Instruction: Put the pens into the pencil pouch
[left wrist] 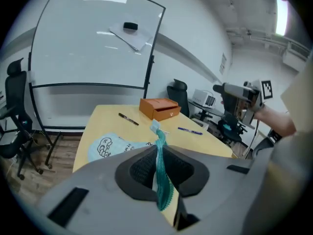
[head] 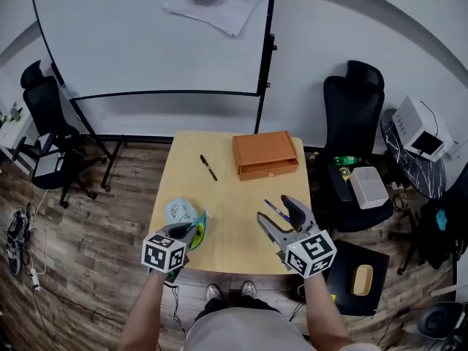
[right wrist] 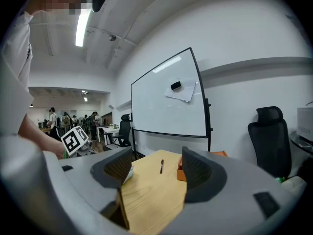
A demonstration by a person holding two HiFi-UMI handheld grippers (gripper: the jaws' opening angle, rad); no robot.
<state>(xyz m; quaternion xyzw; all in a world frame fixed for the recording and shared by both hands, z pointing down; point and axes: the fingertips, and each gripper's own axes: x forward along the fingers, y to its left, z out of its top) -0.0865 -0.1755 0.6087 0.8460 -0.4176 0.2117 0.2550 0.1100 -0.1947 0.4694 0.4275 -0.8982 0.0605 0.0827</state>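
While the pouch's teal zipper edge is pinched between them, the left gripper (head: 196,229) (left wrist: 159,168) jaws are closed nearly together on it. The rest of the pouch (head: 179,210) (left wrist: 110,146), light blue with a doodle, is seen lying on the worktop (head: 234,196), well off the orange box (head: 265,153) (left wrist: 159,108) toward the near left corner.

The right gripper (head: 275,210) (right wrist: 156,168) jaws are held wide with nothing between them, only bare worktop seen through the gap. It is held above the worktop, nearer the person than the box.

The black pen (head: 208,167) (left wrist: 128,119) (right wrist: 162,166) is left lying just left of the box, apart from it. The blue pen (head: 277,210) (left wrist: 190,130) is found on the near side of the box, close to the right gripper's tips; contact cannot be told. Neither pen is in the pouch yet.
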